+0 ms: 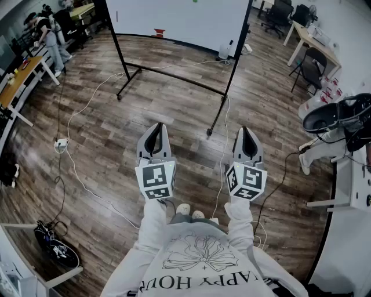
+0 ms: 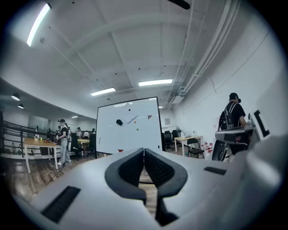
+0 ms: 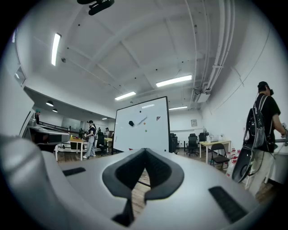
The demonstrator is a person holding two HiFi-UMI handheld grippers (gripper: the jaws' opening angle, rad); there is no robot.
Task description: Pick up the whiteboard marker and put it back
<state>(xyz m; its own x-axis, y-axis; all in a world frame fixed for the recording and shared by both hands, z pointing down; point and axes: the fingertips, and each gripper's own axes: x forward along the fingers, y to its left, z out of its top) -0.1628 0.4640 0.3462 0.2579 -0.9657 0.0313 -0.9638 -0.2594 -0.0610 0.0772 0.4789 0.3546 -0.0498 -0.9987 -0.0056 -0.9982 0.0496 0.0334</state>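
Note:
A white whiteboard (image 1: 179,17) on a black rolling frame stands ahead of me across the wood floor. On its face are a black eraser (image 2: 119,121), a thin slanted stick or stroke (image 2: 132,119) and small dots. I cannot tell whether the slanted thing is the marker. A small red object (image 1: 158,32) lies on the board's lower ledge. My left gripper (image 1: 155,127) and right gripper (image 1: 247,132) are held level side by side, well short of the board. In the left gripper view the left gripper (image 2: 144,150) has its jaws together and empty. The right gripper (image 3: 145,150) looks the same.
The board's black feet (image 1: 123,93) and white cables (image 1: 75,116) lie on the floor between me and it. Desks and chairs (image 1: 310,64) stand at the right, and a table (image 1: 20,75) with a person (image 1: 49,35) at the left. Another person with a backpack (image 3: 263,130) stands close on the right.

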